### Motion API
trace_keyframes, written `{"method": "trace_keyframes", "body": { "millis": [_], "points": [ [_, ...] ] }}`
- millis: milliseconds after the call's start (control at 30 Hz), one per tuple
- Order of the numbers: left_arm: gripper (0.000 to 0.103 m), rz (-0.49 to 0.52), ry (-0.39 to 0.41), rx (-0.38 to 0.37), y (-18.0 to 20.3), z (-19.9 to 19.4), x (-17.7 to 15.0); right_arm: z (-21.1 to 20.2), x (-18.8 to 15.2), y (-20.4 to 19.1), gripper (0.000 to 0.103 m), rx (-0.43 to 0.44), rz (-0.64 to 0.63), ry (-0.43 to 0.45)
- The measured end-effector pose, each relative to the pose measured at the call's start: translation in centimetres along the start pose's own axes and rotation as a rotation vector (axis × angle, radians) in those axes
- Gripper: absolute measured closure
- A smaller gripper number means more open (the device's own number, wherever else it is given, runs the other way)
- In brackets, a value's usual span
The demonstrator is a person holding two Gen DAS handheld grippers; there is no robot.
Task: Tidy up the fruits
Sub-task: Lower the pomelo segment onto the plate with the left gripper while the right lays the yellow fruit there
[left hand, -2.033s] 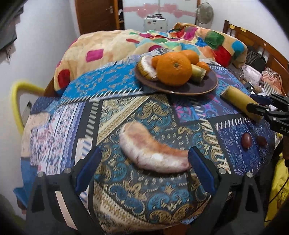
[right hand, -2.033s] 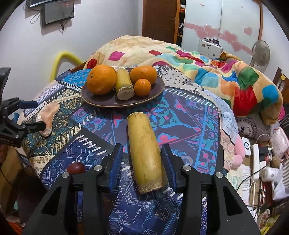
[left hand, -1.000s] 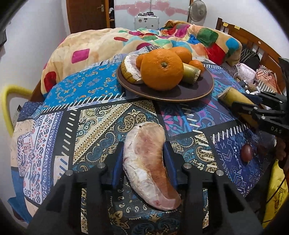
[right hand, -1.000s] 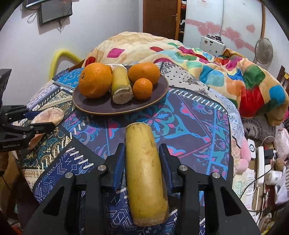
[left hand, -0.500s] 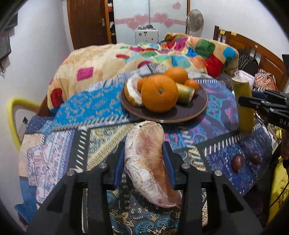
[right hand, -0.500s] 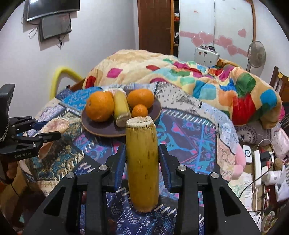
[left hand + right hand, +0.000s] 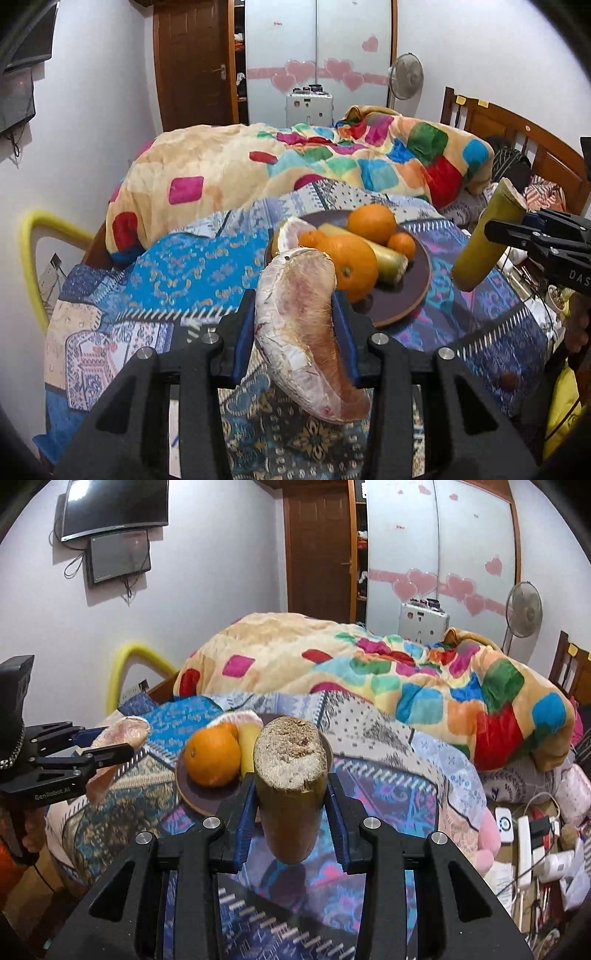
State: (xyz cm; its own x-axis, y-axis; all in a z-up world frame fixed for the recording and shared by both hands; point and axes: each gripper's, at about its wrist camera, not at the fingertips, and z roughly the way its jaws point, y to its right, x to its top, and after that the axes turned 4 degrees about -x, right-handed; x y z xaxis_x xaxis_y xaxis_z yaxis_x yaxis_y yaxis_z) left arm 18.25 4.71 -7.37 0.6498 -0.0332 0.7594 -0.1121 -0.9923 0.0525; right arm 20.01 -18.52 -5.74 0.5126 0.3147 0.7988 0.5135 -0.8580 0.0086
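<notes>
My left gripper (image 7: 295,325) is shut on a peeled pomelo segment (image 7: 303,332), pale pink with white pith, held in the air above the patterned tablecloth. My right gripper (image 7: 290,812) is shut on a yellow sugarcane piece (image 7: 290,794), its rough cut end facing the camera; it shows in the left wrist view as the sugarcane piece (image 7: 484,240), tilted at the right. Beyond both sits a dark plate (image 7: 413,295) with oranges (image 7: 351,262), another pomelo segment and a cane piece. The left gripper (image 7: 110,753) with its segment appears at the left of the right wrist view.
The table (image 7: 184,273) has a blue and gold patterned cloth. A small dark round fruit (image 7: 509,380) lies near its right edge. Behind it a colourful quilt (image 7: 295,162) covers a bed with a wooden headboard. A yellow chair back (image 7: 33,251) stands left. Cables and chargers (image 7: 532,834) clutter the right.
Both grippers closed on their fruit two seconds ago and have since lifted them off the cloth. The cane has tipped from lying flat to nearly upright. The plate now looks lower and farther.
</notes>
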Motion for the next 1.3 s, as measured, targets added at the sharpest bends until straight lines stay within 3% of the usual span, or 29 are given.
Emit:
{"method": "trace_keyframes", "body": {
  "millis": [200,667,1033,1167,1300],
  "points": [
    [0.063,-0.002,0.015,-0.007,-0.4,1.7,1.7,1.6,1.3,-0.8,0.070,0.009,-0.019,0.003],
    [0.063,-0.017,-0.032,-0.041,-1.9,7.7,4.8,7.4,4.2,-2.4,0.070,0.015,-0.070,-0.042],
    [0.063,-0.033,-0.080,-0.064,-2.5,10.1,4.6,11.1,4.2,-3.2,0.070,0.045,-0.069,-0.130],
    [0.063,-0.042,-0.088,-0.066,-2.7,10.5,4.3,11.0,4.0,-3.6,0.069,0.040,-0.083,-0.122],
    [0.062,-0.050,-0.093,-0.071,-2.8,10.5,4.2,11.0,4.0,-3.9,0.063,0.061,-0.088,-0.129]
  ]
}}
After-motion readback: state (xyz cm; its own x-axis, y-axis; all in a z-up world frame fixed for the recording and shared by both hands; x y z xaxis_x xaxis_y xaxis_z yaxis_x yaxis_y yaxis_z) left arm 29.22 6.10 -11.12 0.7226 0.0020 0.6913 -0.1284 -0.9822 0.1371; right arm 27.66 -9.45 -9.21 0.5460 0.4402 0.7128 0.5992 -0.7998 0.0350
